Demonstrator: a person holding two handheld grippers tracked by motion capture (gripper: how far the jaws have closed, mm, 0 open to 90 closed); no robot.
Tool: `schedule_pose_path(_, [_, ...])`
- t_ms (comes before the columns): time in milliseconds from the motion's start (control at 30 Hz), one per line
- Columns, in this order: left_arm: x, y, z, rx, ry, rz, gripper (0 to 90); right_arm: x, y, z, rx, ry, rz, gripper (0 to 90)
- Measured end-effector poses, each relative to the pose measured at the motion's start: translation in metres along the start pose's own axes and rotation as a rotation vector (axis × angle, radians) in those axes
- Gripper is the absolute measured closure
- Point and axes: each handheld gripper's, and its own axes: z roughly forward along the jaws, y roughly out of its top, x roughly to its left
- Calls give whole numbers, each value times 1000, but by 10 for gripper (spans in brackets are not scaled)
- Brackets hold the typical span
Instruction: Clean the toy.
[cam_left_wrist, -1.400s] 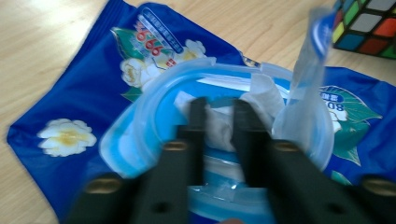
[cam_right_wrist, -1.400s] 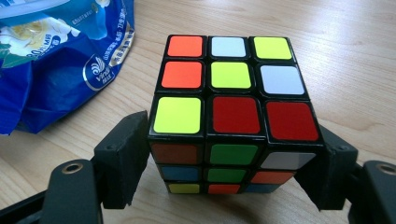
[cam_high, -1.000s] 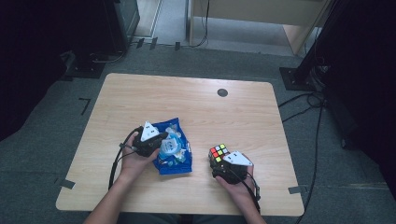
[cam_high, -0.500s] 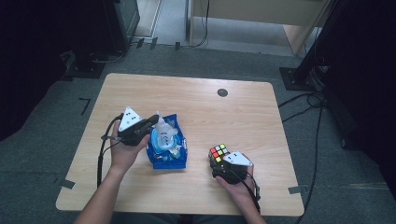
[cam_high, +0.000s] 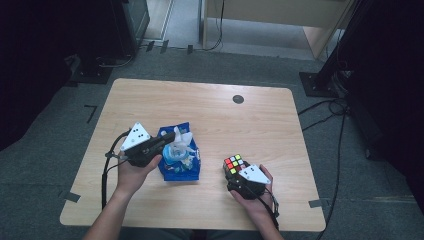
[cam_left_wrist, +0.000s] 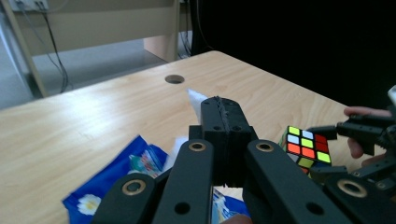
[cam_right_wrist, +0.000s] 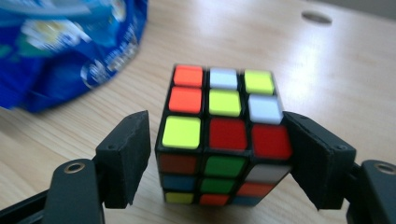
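- My left gripper has its jaws pressed fully together, and they pinch a white tissue whose tip pokes up past the jaw tips in the left gripper view.
- That tissue comes out of the blue tissue pack, which lies flat on the table toward the near edge, left of the middle.
- From the high view, the left gripper sits over the left edge of the pack, jaws pointing across it toward the right edge of the table.
- My right gripper is wide apart around the puzzle cube, 1 jaw on each side of it.
- In the right gripper view, the right jaw looks to touch the cube and the left jaw stands just beside it; I cannot tell whether they press.
- The cube stands on the table near the near edge, right of the middle, well apart from the pack.
- Its top face shows orange, white, yellow and red squares.
- A round dark hole sits in the table toward the far edge.
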Motion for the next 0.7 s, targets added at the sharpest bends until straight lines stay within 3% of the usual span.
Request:
schedule_pose_path(167, [-4,-7,6,13,-12,-2,900,13,15,-11,-80,-36,-51,260])
schedule_pose_path(233, [-6,-7,7,13,-17,5,900,18,22,-14,-107,-31,-40,259])
schedule_pose_path(267, [-9,-6,8,11,-21,14,900,23,30,-14,-113,12,-34,259])
schedule_pose_path(300, [-9,-6,8,11,-21,14,900,23,30,-14,-113,12,-34,259])
schedule_pose_path(333, [-10,-6,9,12,-23,16,900,32,39,-12,-110,59,-42,259])
schedule_pose_path(367, [-10,-6,9,12,-23,16,900,32,39,-12,-110,59,-42,259])
schedule_pose_path(400, [-11,-6,10,9,-26,12,900,43,48,-8,-117,105,-52,256])
schedule_pose_path(433, [-11,-6,10,9,-26,12,900,43,48,-8,-117,105,-52,256])
schedule_pose_path(467, [-12,-6,9,8,-27,11,900,55,58,-1,-114,152,-50,254])
schedule_pose_path(567, [-12,-5,7,3,-29,11,900,70,68,11,-119,186,-53,256])
schedule_pose_path(700, [-12,-5,6,-3,-30,11,900,80,78,24,-135,211,-16,290])
